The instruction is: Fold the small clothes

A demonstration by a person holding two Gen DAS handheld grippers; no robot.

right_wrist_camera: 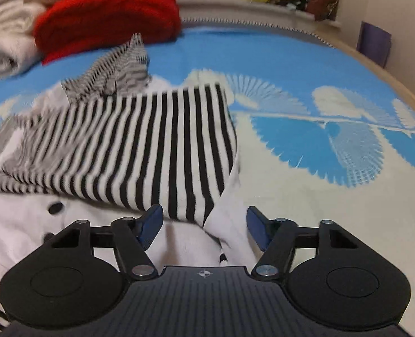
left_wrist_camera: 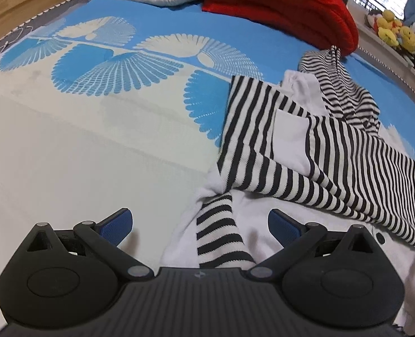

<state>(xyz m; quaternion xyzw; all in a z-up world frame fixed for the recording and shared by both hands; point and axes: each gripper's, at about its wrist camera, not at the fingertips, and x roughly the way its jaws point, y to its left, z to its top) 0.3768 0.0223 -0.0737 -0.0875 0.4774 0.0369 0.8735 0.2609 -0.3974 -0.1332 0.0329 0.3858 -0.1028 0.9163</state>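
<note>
Left wrist view: the left gripper point(left_wrist_camera: 200, 229) has its jaws spread wide and holding nothing; the striped garment point(left_wrist_camera: 305, 154) lies on the bed point(left_wrist_camera: 67, 154), a striped strip between the jaws.

Right wrist view: the right gripper point(right_wrist_camera: 203, 224) has jaws apart, unpinched, straddling the garment's white edge.

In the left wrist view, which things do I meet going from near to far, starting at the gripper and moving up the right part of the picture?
left gripper → white garment → wide-striped black and white garment → narrow-striped garment → red blanket
</note>
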